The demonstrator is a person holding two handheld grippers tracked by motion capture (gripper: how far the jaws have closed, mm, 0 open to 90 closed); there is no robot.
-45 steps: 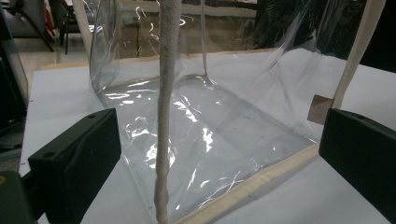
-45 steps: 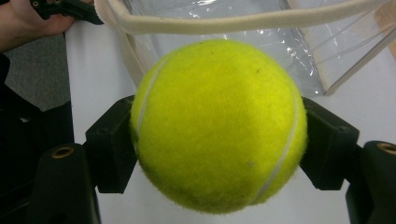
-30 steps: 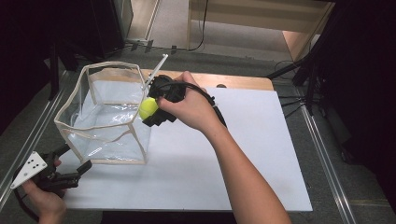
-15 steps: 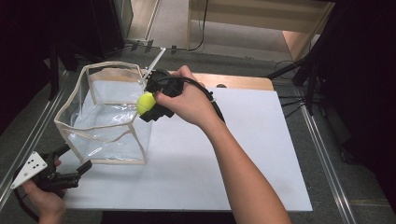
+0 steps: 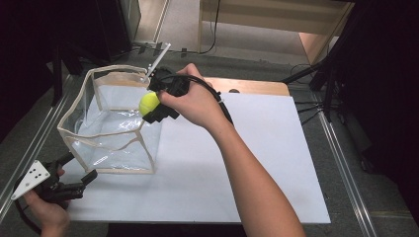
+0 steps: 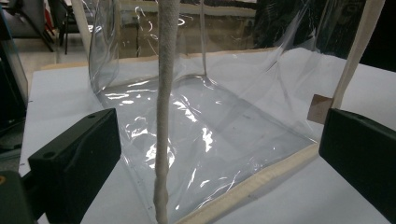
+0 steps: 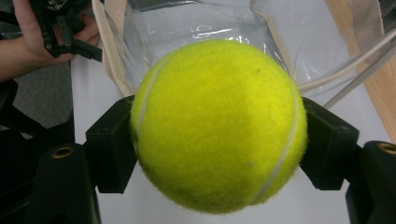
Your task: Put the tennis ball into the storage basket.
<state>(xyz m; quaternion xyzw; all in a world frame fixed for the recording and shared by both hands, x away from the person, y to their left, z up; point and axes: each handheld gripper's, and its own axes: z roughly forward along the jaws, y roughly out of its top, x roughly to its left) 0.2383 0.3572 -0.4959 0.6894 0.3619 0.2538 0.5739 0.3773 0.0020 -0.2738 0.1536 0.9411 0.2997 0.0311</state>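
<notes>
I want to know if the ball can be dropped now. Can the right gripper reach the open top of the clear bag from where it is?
Probably yes. The right gripper holds the ball at the rim of the bag, whose top stands open, and nothing lies between them.

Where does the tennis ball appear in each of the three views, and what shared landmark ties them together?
High view: the tennis ball sits upper left of centre, between the right gripper's jaws, at the clear bag's right rim.
Left gripper view: not in it.
Right gripper view: the ball sits dead centre, clamped from both sides by the black jaws.
Shared landmark: the clear bag with beige trim, seen in all three.
</notes>
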